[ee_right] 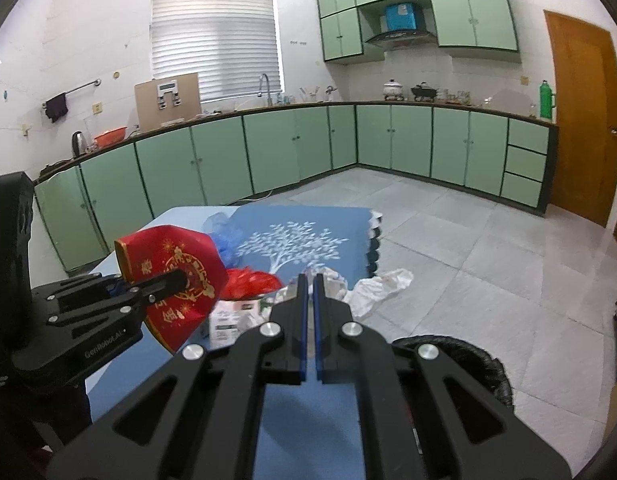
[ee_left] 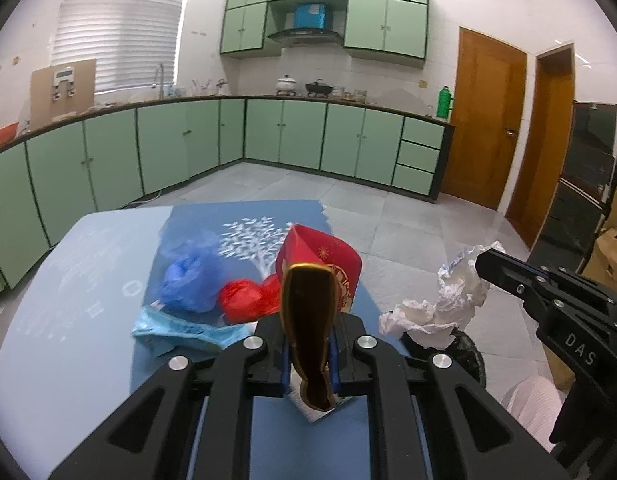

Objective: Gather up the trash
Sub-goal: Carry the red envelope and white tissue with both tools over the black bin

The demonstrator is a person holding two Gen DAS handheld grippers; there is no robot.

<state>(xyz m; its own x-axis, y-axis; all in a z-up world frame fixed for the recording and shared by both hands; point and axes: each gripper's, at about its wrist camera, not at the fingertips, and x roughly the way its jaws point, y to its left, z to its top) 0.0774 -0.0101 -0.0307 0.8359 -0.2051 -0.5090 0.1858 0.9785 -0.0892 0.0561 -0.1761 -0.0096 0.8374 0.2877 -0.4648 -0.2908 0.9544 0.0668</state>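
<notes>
My left gripper is pinching the red-and-gold packet, lifted above the blue mat w/ the white tree print. My right gripper has its fingers pressed nearly together on the crumpled white paper, held near the mat's right edge, over the black bin. Left on the mat: blue plastic bag, red plastic bag, light-blue wrapper, all bunched close together. A small white carton sits beside the red bag.
</notes>
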